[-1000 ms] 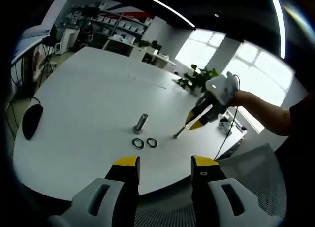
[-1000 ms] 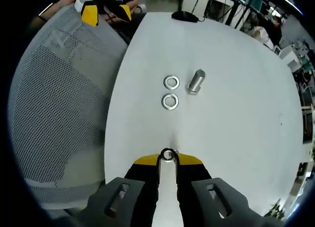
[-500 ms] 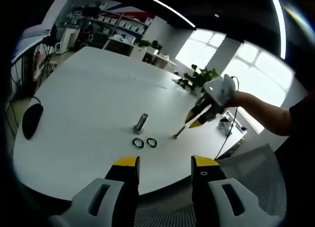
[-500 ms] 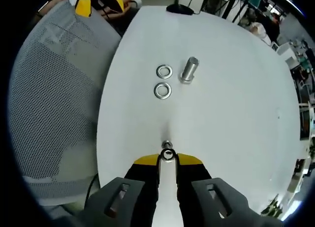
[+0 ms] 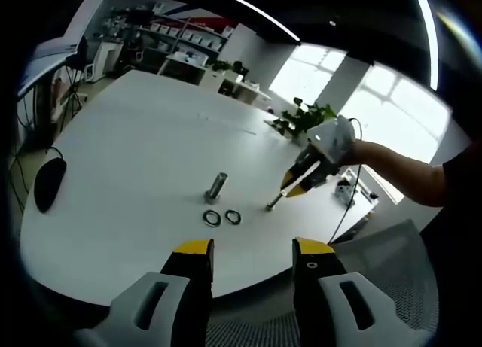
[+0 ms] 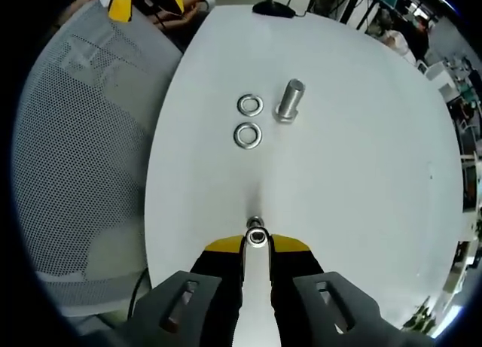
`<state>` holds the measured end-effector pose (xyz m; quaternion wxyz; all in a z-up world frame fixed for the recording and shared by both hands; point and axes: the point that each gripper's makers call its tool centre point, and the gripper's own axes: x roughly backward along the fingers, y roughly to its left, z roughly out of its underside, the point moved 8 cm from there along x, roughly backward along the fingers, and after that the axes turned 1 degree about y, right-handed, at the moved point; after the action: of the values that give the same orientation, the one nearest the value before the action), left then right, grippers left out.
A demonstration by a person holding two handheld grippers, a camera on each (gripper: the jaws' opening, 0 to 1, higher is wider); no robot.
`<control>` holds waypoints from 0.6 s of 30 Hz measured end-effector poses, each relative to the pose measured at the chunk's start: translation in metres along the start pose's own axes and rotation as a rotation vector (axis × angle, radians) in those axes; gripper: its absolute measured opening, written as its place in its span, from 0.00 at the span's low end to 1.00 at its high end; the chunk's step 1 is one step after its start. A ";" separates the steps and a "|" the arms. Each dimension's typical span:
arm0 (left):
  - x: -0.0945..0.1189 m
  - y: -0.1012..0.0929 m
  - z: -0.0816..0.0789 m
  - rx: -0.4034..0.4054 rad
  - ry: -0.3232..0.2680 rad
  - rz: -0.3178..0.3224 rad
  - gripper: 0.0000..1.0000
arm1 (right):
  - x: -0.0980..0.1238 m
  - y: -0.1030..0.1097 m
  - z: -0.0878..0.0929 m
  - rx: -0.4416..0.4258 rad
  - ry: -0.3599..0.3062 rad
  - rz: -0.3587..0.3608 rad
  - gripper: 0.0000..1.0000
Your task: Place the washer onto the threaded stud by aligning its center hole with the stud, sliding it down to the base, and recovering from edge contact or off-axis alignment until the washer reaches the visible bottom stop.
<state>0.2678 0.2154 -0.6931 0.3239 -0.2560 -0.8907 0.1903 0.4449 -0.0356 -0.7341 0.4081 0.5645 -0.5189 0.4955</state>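
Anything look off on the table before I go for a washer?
Nothing stands out. Two washers lie flat side by side beside the upright stud, apart from it. The right gripper is shut on a thin bolt, tilted, its end at the table. The left gripper is open.

Smooth matt white table (image 6: pixel 354 166); shiny bare-metal washers (image 6: pixel 249 120) and threaded stud (image 6: pixel 288 100), dully gleaming; grey perforated mesh chair back (image 6: pixel 83 151); matt grey-and-yellow plastic right gripper (image 6: pixel 256 251).
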 end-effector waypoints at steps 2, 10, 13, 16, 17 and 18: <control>0.000 0.000 0.000 0.000 0.000 -0.001 0.40 | -0.002 0.000 0.000 0.000 0.003 -0.003 0.13; 0.000 0.000 0.000 0.004 -0.003 -0.003 0.40 | -0.010 0.001 0.001 0.002 0.022 -0.017 0.13; 0.000 0.000 0.000 0.003 -0.001 -0.002 0.40 | -0.013 0.001 0.001 0.001 0.024 -0.022 0.13; 0.000 0.000 0.001 0.003 0.001 -0.002 0.40 | -0.015 0.001 0.000 0.000 0.031 -0.022 0.13; 0.000 0.000 0.001 0.004 0.001 -0.002 0.40 | -0.016 0.001 0.000 0.001 0.033 -0.022 0.13; 0.000 0.000 0.001 0.004 0.000 -0.003 0.40 | -0.017 0.002 0.000 0.003 0.035 -0.022 0.13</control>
<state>0.2673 0.2157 -0.6936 0.3247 -0.2543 -0.8906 0.1916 0.4438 -0.0325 -0.7512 0.4215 0.5621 -0.5049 0.5015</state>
